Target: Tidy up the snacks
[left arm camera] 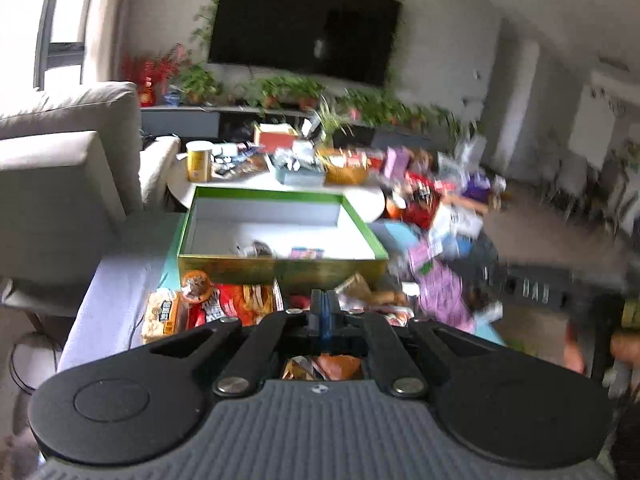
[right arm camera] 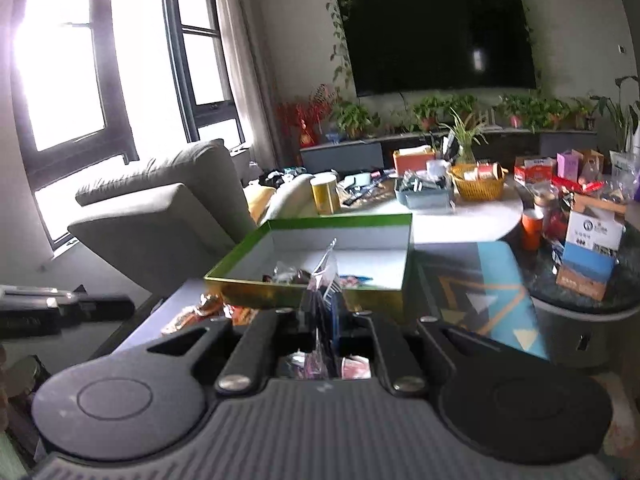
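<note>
Left wrist view, partly motion-blurred: left gripper (left arm camera: 325,312) has its jaws pressed together with nothing visibly between them, hovering over a heap of snack packets (left arm camera: 224,308) that lies on the near side of the green box (left arm camera: 280,268). The box sits straight ahead of the jaws, open top up, long axis running left to right across the view; a few small packets (left arm camera: 280,250) already lie on its white floor against the near wall. More loose snacks (left arm camera: 436,292) spill to the right of the box, too blurred to identify. Right wrist view: right gripper (right arm camera: 324,312) has its jaws pinching a clear crinkly packet (right arm camera: 325,270), which stands up out of the jaws, long axis roughly vertical, its top edge showing against the box interior. Green box (right arm camera: 316,296) is directly ahead, near wall just beyond the fingertips, with a few wrapped pieces (right arm camera: 292,274) inside by that wall. Orange-red packets (right arm camera: 204,312) lie on the counter (right arm camera: 160,320) left of the jaws, on the near side of the box. Judgement: the right hand is the loaded one and nearer to a drop; the move turns on carrying the packet forward over the near wall, then letting go. The left looks ready to pick from the heap.
</note>
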### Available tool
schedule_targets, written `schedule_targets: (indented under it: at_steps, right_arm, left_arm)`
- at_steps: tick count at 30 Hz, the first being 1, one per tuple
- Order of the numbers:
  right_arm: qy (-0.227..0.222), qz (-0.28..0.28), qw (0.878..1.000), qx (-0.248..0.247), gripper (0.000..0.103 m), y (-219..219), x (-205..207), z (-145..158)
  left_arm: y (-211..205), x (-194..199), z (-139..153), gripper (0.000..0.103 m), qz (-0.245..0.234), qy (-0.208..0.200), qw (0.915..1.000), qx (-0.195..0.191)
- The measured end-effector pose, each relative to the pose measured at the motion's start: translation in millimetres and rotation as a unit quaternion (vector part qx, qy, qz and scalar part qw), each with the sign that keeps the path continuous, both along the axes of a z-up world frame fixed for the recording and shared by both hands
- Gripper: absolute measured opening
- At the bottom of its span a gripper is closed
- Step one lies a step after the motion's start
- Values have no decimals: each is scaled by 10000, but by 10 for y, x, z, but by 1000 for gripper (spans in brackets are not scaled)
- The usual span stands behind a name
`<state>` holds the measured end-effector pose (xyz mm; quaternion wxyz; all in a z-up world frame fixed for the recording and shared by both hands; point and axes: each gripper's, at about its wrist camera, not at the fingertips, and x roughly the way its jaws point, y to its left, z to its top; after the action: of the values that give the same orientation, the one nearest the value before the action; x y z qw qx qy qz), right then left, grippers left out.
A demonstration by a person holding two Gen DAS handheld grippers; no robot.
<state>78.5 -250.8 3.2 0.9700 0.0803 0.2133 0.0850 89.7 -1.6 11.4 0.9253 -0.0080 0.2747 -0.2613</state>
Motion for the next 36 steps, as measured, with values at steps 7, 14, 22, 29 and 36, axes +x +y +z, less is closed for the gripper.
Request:
schedule_targets:
  at_steps: [7, 14, 22, 29, 36]
  right_arm:
    - [120, 54, 9999, -6, 62, 5, 32, -86]
    - [207, 81, 9998, 1, 62, 24, 68, -125]
    - [243, 181, 9995, -17, 62, 86, 98, -155]
    - [249, 202, 9995, -36, 62, 113, 101, -145]
    - [225, 215, 9995, -23, 62, 125, 52, -126]
  left_arm:
    - [-296, 76, -756, 35, -1216, 304, 9756, 1802]
    - [-439, 204, -995, 35, -1537, 509, 9592, 2319]
    - [-338, 361, -1016, 50, -1369, 1004, 9670, 1901]
    - [-375, 267, -971, 51, -1236, 910, 9743, 1651]
    - [-383, 333, -1037, 68, -1337, 1280, 9662, 1793]
